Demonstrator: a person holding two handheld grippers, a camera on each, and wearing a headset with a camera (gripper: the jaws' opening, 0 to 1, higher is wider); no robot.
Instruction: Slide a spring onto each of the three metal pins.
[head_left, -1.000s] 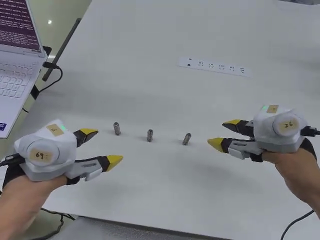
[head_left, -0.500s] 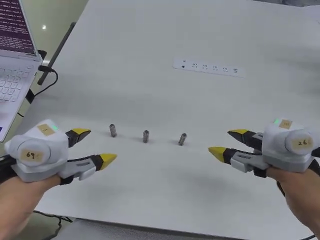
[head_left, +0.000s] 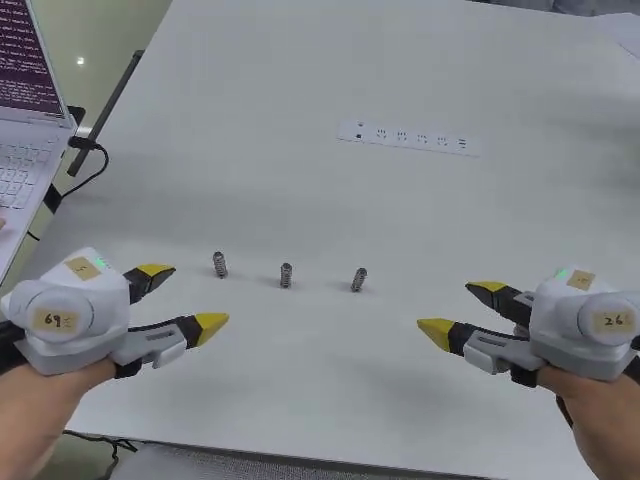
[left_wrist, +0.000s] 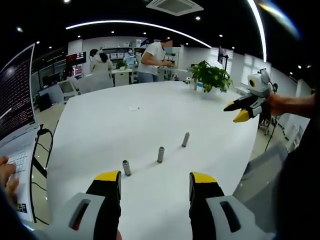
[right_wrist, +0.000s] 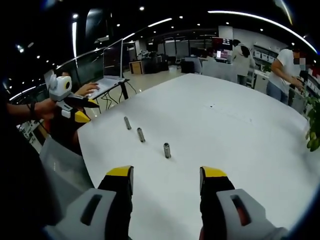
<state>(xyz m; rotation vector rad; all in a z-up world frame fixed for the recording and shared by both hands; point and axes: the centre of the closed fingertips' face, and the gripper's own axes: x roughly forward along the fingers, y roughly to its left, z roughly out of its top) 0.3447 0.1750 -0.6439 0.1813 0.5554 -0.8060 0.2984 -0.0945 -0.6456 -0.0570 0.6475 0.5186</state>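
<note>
Springs (head_left: 286, 275) look already seated on all three pins (head_left: 219, 264), which stand in a row on the white tabletop (head_left: 330, 80), the rightmost one (head_left: 359, 280) leaning a little. The left gripper (head_left: 183, 296) hovers just left of the row and the right gripper (head_left: 460, 310) well off to its right, both with fingers spread and holding nothing. The pins seem free-standing and slender, so a careless sweep of either gripper through the row could likely topple one, letting it roll and shed its spring.
</note>
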